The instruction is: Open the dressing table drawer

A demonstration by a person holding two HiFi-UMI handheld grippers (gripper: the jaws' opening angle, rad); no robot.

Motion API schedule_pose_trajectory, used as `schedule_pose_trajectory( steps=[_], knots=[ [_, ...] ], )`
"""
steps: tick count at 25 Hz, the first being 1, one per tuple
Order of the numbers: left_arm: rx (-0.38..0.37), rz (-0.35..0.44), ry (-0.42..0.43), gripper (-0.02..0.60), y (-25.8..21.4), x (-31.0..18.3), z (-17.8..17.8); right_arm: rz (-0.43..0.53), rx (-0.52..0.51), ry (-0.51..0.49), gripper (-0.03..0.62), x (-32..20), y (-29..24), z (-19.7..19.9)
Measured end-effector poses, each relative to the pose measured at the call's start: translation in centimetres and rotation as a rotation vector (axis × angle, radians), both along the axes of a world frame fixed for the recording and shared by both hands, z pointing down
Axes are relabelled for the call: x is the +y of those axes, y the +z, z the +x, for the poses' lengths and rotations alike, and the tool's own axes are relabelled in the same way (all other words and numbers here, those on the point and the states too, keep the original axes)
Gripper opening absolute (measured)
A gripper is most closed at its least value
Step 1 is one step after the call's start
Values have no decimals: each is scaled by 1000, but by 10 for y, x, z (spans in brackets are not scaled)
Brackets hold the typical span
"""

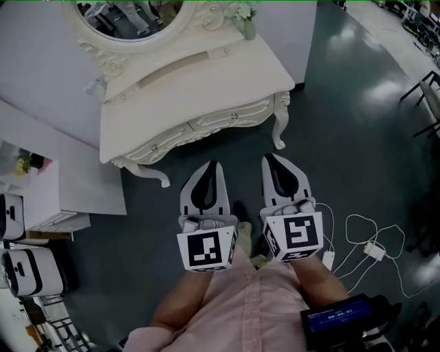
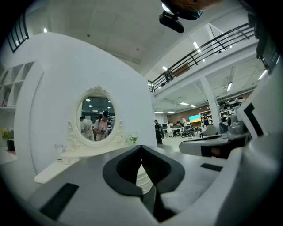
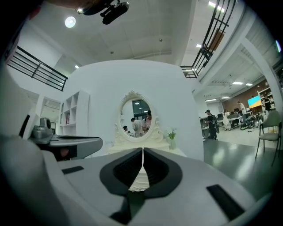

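Note:
The white carved dressing table (image 1: 130,120) stands ahead of me in the head view, with an oval mirror (image 1: 130,17) at its back. Its front drawers (image 1: 227,118) carry small knobs and look closed. My left gripper (image 1: 213,165) and right gripper (image 1: 269,158) hover side by side over the dark floor, short of the table's front edge. Both are shut and hold nothing. In the left gripper view the gripper (image 2: 141,148) points at the mirror (image 2: 97,118) and tabletop. In the right gripper view the gripper (image 3: 143,150) points at the table's carved front (image 3: 139,181).
A small vase with a plant (image 1: 247,24) stands on the table's right back corner. A white shelf unit (image 1: 41,199) and two white devices (image 1: 27,268) sit at the left. White cables (image 1: 371,247) lie on the floor at the right, near chair legs (image 1: 426,96).

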State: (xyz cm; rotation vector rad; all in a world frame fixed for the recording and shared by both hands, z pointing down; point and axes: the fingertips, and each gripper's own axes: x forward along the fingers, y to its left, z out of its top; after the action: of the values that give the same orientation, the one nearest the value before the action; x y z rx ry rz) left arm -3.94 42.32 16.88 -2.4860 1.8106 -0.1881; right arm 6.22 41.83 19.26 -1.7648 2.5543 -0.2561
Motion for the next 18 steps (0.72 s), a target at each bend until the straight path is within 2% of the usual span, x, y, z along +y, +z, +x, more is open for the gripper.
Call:
schedule_pose_trajectory(
  steps=[11, 18],
  knots=[
    [-4, -58, 46, 21, 25, -72, 0, -69, 9, 47, 20, -66, 29, -1],
    [17, -33, 69, 21, 17, -137, -13, -56, 25, 76, 20, -130, 21, -13]
  ],
)
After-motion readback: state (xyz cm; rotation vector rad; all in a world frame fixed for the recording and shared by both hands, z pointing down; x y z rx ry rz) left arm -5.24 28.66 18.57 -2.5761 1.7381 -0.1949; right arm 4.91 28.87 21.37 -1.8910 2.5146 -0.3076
